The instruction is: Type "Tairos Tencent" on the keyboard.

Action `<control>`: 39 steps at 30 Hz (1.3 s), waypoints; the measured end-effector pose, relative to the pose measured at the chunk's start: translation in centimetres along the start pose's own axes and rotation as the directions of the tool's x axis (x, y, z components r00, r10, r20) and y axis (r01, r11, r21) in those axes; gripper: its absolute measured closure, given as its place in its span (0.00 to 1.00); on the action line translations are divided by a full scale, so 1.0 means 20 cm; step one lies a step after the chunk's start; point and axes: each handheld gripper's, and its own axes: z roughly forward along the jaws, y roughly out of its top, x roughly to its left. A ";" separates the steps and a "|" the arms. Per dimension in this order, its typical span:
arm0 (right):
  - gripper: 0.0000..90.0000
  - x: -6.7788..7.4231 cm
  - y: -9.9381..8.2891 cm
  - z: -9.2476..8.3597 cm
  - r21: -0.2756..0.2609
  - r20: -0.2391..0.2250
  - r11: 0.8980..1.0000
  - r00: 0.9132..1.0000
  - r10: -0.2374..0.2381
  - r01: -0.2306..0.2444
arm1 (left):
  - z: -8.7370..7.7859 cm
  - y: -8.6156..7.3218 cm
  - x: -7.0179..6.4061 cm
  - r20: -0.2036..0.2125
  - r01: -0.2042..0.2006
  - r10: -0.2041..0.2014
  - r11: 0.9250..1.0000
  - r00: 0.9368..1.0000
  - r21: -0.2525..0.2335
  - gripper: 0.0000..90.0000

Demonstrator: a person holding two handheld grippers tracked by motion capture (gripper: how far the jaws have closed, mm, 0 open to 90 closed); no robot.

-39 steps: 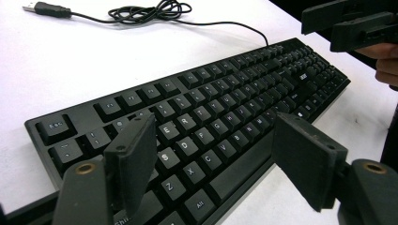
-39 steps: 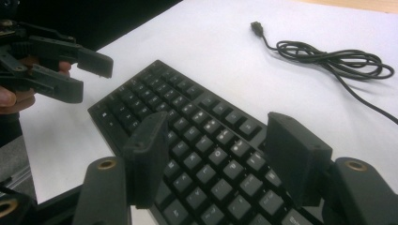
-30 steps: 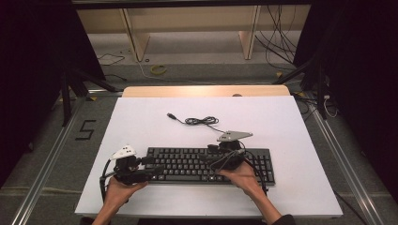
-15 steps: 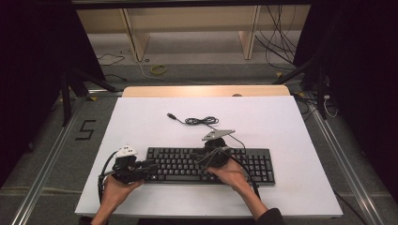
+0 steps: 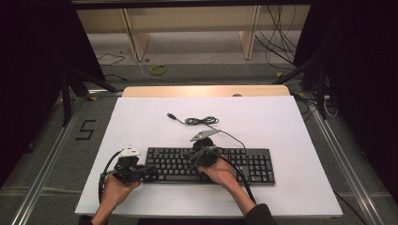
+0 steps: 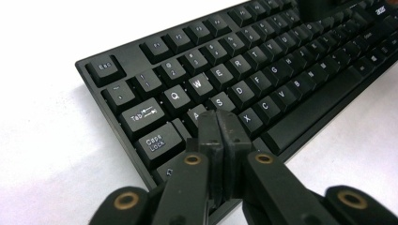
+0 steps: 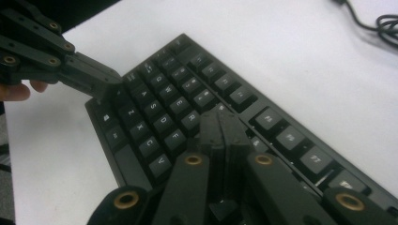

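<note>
Since a second ago the right gripper (image 5: 202, 151) has slid leftward along the keyboard (image 5: 253, 164), from near its right half to about its middle, while the left gripper (image 5: 141, 172) has barely shifted at the left end.

That black keyboard lies flat on the white table (image 5: 281, 122), near the front edge and square to it, with the number pad at the right. Its thin cable (image 5: 202, 121) runs off the back edge and ends in a loose coil and a plug, well apart from the keys.

Looking along the left gripper's jaws, they are pressed together with nothing between them, their tips (image 6: 219, 123) over the A key (image 6: 193, 114) beside Caps Lock. Whether they touch the key I cannot tell.

The right gripper's jaws are likewise closed on nothing, tips (image 7: 220, 123) over the upper letter rows near the centre. From its camera the left gripper (image 7: 101, 82) comes in from the upper left, its point at the keyboard's corner keys.

Both hands (image 5: 112, 190) reach in from the near edge, the right hand (image 5: 220, 172) resting across the keys. Beyond the table sits a wooden shelf frame (image 5: 136, 33) with loose cables on the floor.
</note>
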 end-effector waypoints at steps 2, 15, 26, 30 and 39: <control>1.00 0.00 0.00 0.02 0.014 0.001 1.000 1.000 -0.002 0.002 | 0.00 0.00 0.00 -0.003 -0.004 0.004 1.000 1.000 0.008 0.99; 1.00 0.03 0.02 0.12 0.050 -0.002 0.999 1.000 -0.018 0.018 | 0.01 -0.01 0.01 -0.006 0.000 0.000 1.000 1.000 0.029 0.99; 1.00 0.04 0.03 0.16 0.076 0.009 0.997 1.000 -0.026 0.025 | 0.02 -0.01 0.03 -0.007 0.003 -0.002 0.999 1.000 0.040 0.99; 1.00 0.04 0.03 0.17 0.083 0.013 0.996 1.000 -0.028 0.026 | 0.02 -0.01 0.03 -0.007 0.004 -0.003 0.999 1.000 0.042 0.99; 1.00 0.04 0.03 0.18 0.089 0.015 0.996 0.999 -0.029 0.028 | 0.02 -0.01 0.03 -0.005 0.006 -0.006 0.999 1.000 0.049 0.99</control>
